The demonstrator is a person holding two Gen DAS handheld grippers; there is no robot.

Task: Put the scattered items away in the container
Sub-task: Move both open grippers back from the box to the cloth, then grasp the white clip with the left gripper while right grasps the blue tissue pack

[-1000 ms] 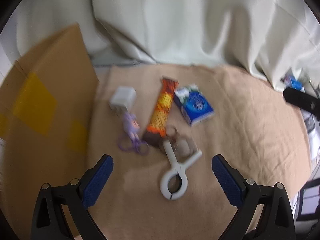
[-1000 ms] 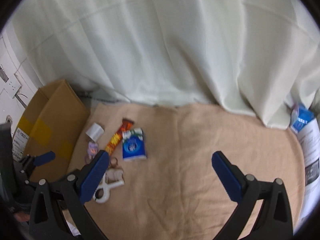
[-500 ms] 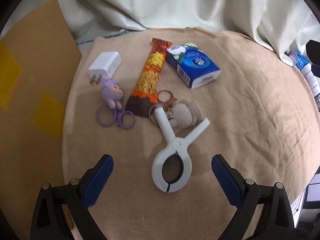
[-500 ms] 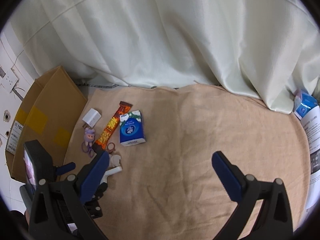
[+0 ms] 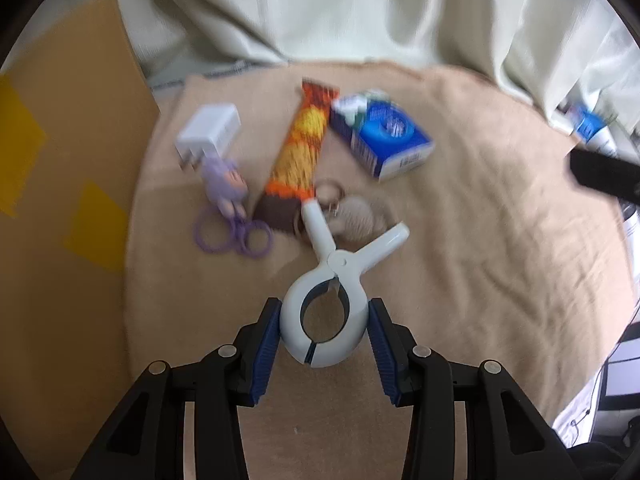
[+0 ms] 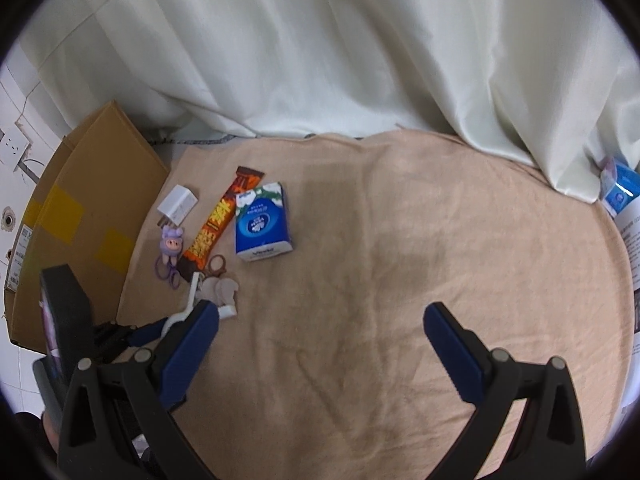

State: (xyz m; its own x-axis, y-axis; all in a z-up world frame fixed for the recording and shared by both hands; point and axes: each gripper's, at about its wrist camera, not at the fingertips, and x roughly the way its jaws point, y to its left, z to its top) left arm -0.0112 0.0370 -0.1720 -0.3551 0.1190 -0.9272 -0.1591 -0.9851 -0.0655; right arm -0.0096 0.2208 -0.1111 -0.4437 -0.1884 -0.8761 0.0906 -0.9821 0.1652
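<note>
My left gripper (image 5: pixel 323 336) is shut on the round end of a white spring clamp (image 5: pixel 334 292), whose handles point away over the tan cloth. Beyond it lie a beige plush keyring (image 5: pixel 356 218), an orange snack bar (image 5: pixel 298 160), a blue tissue pack (image 5: pixel 384 136), a purple doll keyring (image 5: pixel 228 196) and a white charger (image 5: pixel 210 134). A cardboard box (image 5: pixel 60 184) stands at the left. My right gripper (image 6: pixel 320 344) is open and empty over bare cloth, right of the items; the tissue pack (image 6: pixel 262 222) and the box (image 6: pixel 84 216) show there too.
A white curtain (image 6: pixel 320 60) hangs behind the table. A tan cloth (image 6: pixel 400 260) covers the table. A second blue pack (image 6: pixel 620 190) and papers lie at the far right edge. The left gripper's body (image 6: pixel 64 320) shows at the right wrist view's lower left.
My left gripper has moved forward to the white clamp and closed its fingers on the clamp's round end. My right gripper has stayed open, shifting slightly.
</note>
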